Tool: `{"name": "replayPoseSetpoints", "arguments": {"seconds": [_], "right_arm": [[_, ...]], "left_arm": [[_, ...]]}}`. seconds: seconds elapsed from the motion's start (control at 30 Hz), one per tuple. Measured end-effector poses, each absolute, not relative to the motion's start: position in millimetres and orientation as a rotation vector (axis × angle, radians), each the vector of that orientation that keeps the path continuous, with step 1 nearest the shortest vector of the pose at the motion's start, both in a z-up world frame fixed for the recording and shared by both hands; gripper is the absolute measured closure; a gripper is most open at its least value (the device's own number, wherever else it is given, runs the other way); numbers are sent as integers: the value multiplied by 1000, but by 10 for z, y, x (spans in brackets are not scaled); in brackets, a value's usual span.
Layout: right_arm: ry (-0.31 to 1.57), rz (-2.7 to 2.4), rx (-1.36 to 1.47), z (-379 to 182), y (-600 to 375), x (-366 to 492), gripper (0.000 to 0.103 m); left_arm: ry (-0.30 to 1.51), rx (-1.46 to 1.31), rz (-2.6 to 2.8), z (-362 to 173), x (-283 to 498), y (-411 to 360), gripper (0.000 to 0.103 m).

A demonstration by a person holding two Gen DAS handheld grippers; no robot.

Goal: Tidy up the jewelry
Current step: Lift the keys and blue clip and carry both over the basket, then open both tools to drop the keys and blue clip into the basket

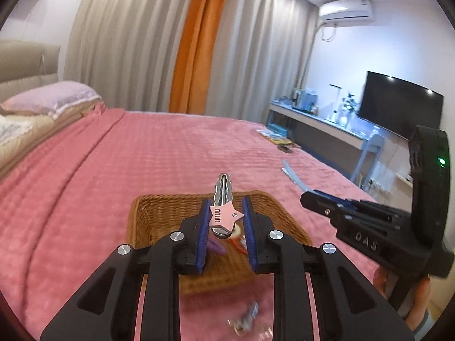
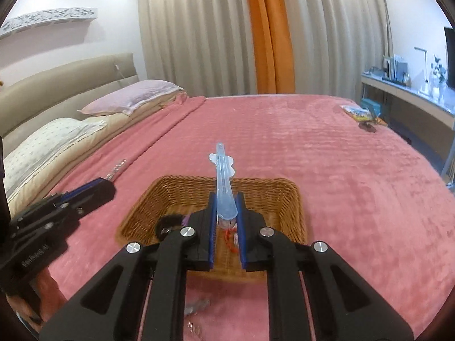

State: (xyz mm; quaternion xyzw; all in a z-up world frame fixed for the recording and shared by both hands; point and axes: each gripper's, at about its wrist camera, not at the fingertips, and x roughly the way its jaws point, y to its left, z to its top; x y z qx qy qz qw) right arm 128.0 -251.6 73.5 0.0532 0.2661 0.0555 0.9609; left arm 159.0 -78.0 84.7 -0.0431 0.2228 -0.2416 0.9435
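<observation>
My left gripper [image 1: 226, 207] is shut on a silver hair clip with a pink star [image 1: 224, 213] and holds it above a wicker basket [image 1: 159, 213] on the pink bed. My right gripper [image 2: 226, 201] is shut on a long translucent blue hair clip [image 2: 223, 182] above the same basket [image 2: 287, 199]. The basket holds small items: a purple piece [image 1: 216, 245], a red-orange piece [image 2: 230, 238] and a black fuzzy one [image 2: 167, 223]. The right gripper shows at the right of the left wrist view [image 1: 307, 199], with the blue clip [image 1: 293, 174]. The left gripper shows at the left of the right wrist view [image 2: 109, 189].
Small loose items lie on the bedspread in front of the basket [image 1: 244, 318] [image 2: 196, 305]. Pillows [image 2: 130, 96] and a headboard are at the left. A colourful packet [image 2: 357, 112] and a dark item [image 2: 366, 126] lie near the bed's far right edge. A desk [image 1: 321, 122] and TV [image 1: 398, 102] stand at the right.
</observation>
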Motion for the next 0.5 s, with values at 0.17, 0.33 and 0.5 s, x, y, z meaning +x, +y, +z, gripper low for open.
{"name": "replayPoseSetpoints", "arguments": {"seconds": [0.17,0.33,0.5], "right_arm": [[606,83,108,365,-2518,1735,92],[703,77,100,-3,-2541,1930,92],[758,89,107,-124,-2495,1985,92]], "left_arm": [[531,-102,-458,457,2071,-864,82],[616,-96,-446,126,2287,-850,82],[649,-120,-447,56,2343,-779,82]]}}
